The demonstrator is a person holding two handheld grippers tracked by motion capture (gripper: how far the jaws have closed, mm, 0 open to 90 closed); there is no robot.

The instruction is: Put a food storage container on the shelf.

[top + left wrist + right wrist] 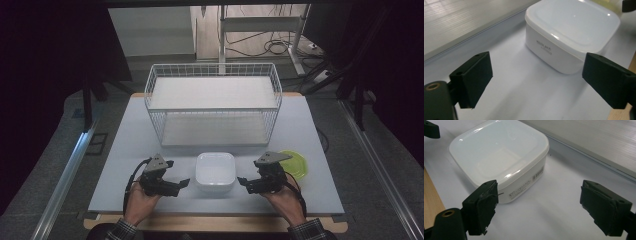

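1. The white lidded box (215,171) sits on the bench (125,150), in front of the wire rack (214,102) and between the two grippers, with nothing gripping it.
2. The left gripper (181,184) rests just left of the box with its jaws spread wide; in the left gripper view the box (571,32) lies beyond the jaws, not between them.
3. The right gripper (243,182) rests just right of the box, jaws likewise wide, and in its own view the box (499,157) lies ahead and off to one side (one jaw overlaps its corner in the picture, but I cannot tell if it touches).
4. Judging from this, the box looks either just set down or about to be picked up; if the rack is its destination, the lift and the placing on a shelf are both left to do.
5. A green plate (296,163) lies right of the box, behind the right gripper.
6. Count: one box, one lid on it, one rack with two shelves (both bare), one green plate, two grippers.
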